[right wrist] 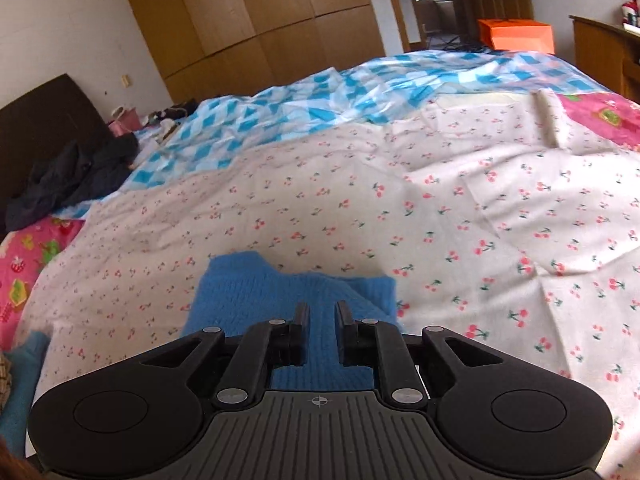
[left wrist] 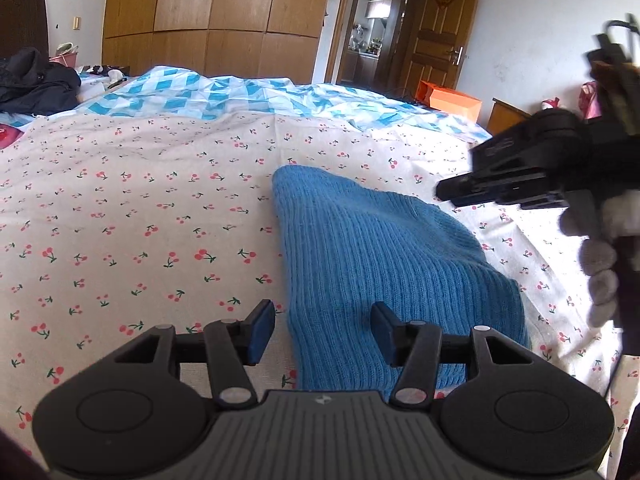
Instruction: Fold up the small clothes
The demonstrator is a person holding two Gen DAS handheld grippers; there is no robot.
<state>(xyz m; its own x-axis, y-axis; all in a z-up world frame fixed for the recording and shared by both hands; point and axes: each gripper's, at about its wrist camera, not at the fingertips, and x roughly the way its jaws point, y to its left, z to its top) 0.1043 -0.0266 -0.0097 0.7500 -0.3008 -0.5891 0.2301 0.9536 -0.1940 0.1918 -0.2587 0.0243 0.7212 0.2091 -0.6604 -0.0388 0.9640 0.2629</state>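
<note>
The blue knit garment [left wrist: 384, 264] lies folded on the cherry-print sheet [left wrist: 140, 200] that covers the bed, roughly in the middle of it, ribbed side up.

Far left, against the dark headboard [right wrist: 44, 120], a heap of dark clothing [left wrist: 36, 80] sits on the mattress, with a pink basin [left wrist: 66, 54] behind it. Along the far side a blue-and-white checked sheet [left wrist: 224, 92] is rumpled across the bed — nothing from that side reaches the knit.

The left gripper [left wrist: 320, 332] hangs low over the near end of the garment, its jaws apart with blue pads; one finger is over the sheet, the other over the wool, and nothing is pinched between them.

Behind stands a wooden wardrobe [left wrist: 216, 4], then an open doorway [left wrist: 376, 28] and a brown door [left wrist: 440, 28].

To the right the right gripper [right wrist: 323, 308] floats above the knit (held by a hand in a pale glove [left wrist: 600, 276]); its jaws stand slightly apart, a narrow gap showing blue wool below, gripping nothing.

Farther right — an orange box [left wrist: 454, 100] and a wooden cabinet [left wrist: 508, 118], both well apart from the garment.
</note>
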